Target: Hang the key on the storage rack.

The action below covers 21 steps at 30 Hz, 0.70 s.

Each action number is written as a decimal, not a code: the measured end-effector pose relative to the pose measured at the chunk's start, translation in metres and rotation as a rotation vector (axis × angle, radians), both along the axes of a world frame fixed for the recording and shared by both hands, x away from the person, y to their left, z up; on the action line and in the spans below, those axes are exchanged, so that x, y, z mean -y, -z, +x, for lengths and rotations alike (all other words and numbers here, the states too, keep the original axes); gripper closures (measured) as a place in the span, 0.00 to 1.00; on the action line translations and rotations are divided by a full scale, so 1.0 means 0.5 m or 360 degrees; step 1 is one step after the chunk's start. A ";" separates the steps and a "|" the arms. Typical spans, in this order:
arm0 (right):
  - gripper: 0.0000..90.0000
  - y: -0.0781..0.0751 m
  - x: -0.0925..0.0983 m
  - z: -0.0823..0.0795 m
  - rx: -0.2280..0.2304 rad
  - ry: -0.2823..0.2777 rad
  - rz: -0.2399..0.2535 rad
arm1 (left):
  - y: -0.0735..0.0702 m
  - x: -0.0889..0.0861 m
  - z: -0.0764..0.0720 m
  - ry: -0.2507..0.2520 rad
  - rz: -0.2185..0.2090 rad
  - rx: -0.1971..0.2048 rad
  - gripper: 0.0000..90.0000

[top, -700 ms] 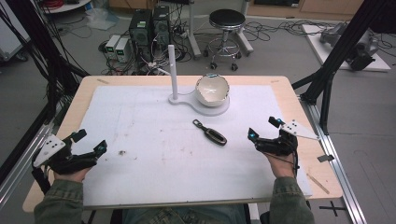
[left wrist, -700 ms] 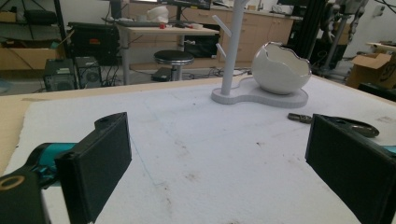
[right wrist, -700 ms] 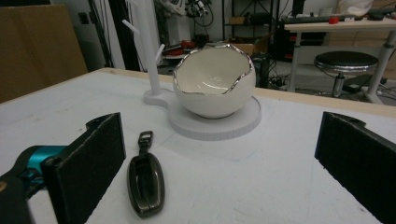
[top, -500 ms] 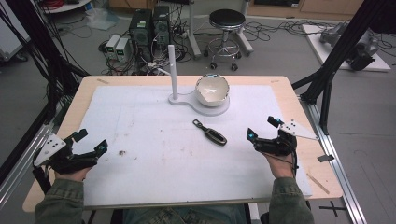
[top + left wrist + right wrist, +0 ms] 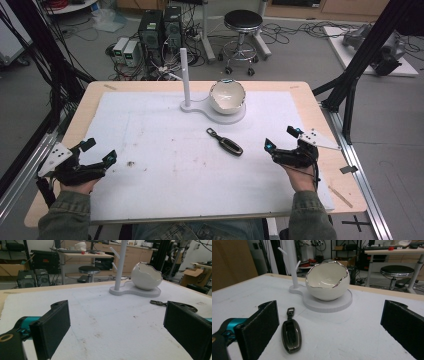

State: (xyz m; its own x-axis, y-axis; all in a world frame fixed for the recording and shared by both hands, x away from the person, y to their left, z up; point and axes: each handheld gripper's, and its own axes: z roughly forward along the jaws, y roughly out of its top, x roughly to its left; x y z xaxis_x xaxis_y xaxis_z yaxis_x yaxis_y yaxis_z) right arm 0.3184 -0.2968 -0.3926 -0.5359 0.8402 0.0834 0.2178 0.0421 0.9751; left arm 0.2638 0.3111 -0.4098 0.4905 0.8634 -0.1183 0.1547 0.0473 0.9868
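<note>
Jaws spread and empty, the right gripper [image 5: 281, 138] must next reach toward ten o'clock for the key fob [image 5: 226, 142], judging by the counter [image 5: 150, 200] layout.

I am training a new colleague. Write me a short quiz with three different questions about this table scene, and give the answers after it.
1. True or false: the key fob lies inside the egg-shaped bowl.
2. Which hand-held gripper is nearer to the key fob: A) left hand-held gripper, B) right hand-held gripper?
3. Fill in: the bowl stands on a white base that also carries an upright ____.

Key
1. False: it lies on the white table cover, in front of the base.
2. B. Both stand open and hold nothing.
3. Post, with small pegs near its top.
</note>
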 end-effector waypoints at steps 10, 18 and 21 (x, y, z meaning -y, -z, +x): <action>0.01 -0.006 -0.045 0.016 -0.0067 -0.0093 -0.0157 | 0.001 0.002 0.001 0.0008 0.0003 -0.0006 0.08; 0.01 -0.007 -0.073 0.032 -0.0145 -0.0160 -0.0223 | 0.001 0.003 0.001 0.0018 0.0001 -0.0007 0.08; 0.01 -0.012 -0.076 0.037 -0.0160 -0.0179 -0.0236 | 0.001 0.004 0.001 0.0027 0.0007 -0.0010 0.08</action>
